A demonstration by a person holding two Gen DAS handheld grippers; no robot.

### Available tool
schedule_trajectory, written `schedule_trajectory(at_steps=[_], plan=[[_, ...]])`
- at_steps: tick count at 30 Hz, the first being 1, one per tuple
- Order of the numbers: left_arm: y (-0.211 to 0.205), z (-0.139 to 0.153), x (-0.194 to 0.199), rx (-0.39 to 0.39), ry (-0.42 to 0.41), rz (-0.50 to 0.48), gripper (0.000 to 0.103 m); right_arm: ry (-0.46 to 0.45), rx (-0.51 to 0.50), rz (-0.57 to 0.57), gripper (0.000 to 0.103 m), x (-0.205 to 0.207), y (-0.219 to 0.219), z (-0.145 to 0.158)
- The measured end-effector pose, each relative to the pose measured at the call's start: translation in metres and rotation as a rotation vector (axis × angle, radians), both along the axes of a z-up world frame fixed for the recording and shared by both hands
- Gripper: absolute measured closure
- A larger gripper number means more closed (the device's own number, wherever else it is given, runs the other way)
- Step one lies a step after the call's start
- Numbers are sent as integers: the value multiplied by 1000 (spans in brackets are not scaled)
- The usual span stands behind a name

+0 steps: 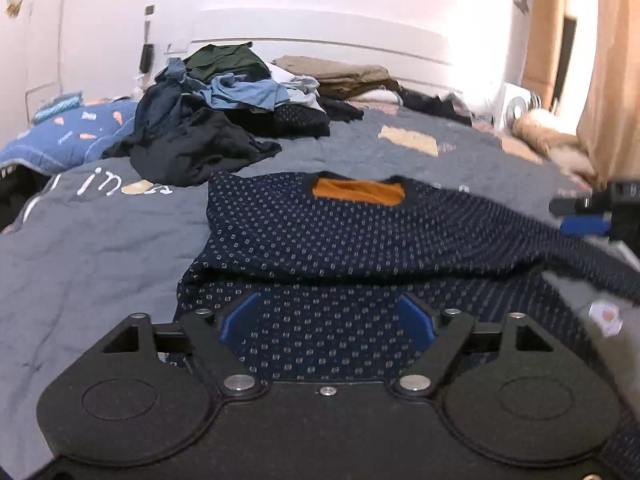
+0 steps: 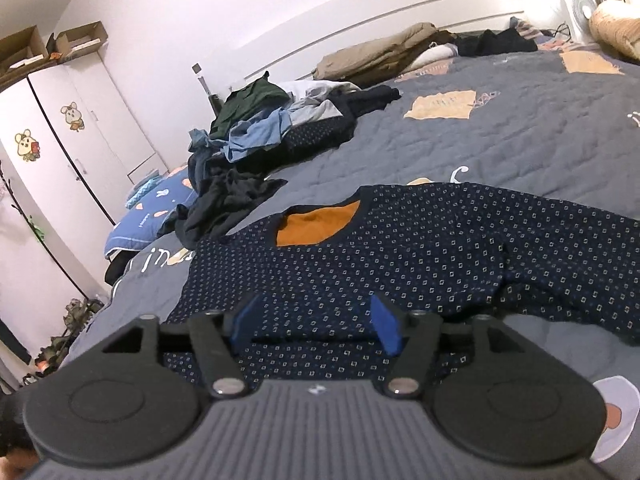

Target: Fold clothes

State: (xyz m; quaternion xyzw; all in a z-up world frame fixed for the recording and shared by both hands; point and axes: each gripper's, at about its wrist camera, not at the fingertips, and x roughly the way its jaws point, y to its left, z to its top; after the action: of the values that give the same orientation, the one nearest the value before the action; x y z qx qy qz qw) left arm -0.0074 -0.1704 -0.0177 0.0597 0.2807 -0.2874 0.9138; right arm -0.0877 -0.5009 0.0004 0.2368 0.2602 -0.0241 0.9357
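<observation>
A navy sweater with a small square print (image 1: 320, 232) lies spread on the grey quilt (image 1: 100, 248), its orange-lined neck (image 1: 356, 192) turned away from me. One sleeve (image 2: 560, 248) runs out to the right. My left gripper (image 1: 328, 312) hovers open over the near hem, and the cloth shows between its blue pads (image 1: 236, 316) without being pinched. My right gripper (image 2: 316, 316) is also open over the near hem, its blue pads (image 2: 386, 328) apart from the fabric. In the left wrist view, the right gripper (image 1: 592, 216) shows blurred at the right edge.
A heap of unfolded dark and blue clothes (image 1: 208, 112) lies at the back left of the bed. Folded khaki garments (image 1: 344, 74) rest by the headboard. A blue pillow (image 1: 68, 132) sits at the left, a white wardrobe (image 2: 68, 152) beyond it, and a fan (image 2: 580, 4) at the far right.
</observation>
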Motion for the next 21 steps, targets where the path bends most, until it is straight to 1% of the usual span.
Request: schedule_trajectory(at_steps=[2, 3, 5, 6, 7, 10, 12, 16, 21], plan=[[-2, -1, -1, 13, -8, -6, 24, 7, -31, 2, 31, -1, 7, -1], [-3, 0, -1, 1, -3, -6, 23, 8, -44, 1, 30, -1, 10, -3], [-5, 4, -2, -29, 9, -9, 18, 14, -61, -2, 25, -3, 17, -7], [-5, 6, -3, -41, 10, -13, 14, 23, -68, -5, 24, -3, 19, -10], [-6, 8, -5, -53, 9, -17, 14, 42, -78, -13, 23, -4, 23, -14], [-9, 11, -8, -61, 13, -27, 14, 88, -108, -22, 22, -8, 31, -22], [-10, 11, -10, -62, 21, -25, 14, 99, -123, -20, 22, -14, 35, -27], [-12, 11, -13, -53, 21, 10, 13, 89, -151, -10, 21, -28, 40, -29], [-13, 12, -21, -52, 34, 6, 13, 84, -181, -38, 21, -42, 43, -20]])
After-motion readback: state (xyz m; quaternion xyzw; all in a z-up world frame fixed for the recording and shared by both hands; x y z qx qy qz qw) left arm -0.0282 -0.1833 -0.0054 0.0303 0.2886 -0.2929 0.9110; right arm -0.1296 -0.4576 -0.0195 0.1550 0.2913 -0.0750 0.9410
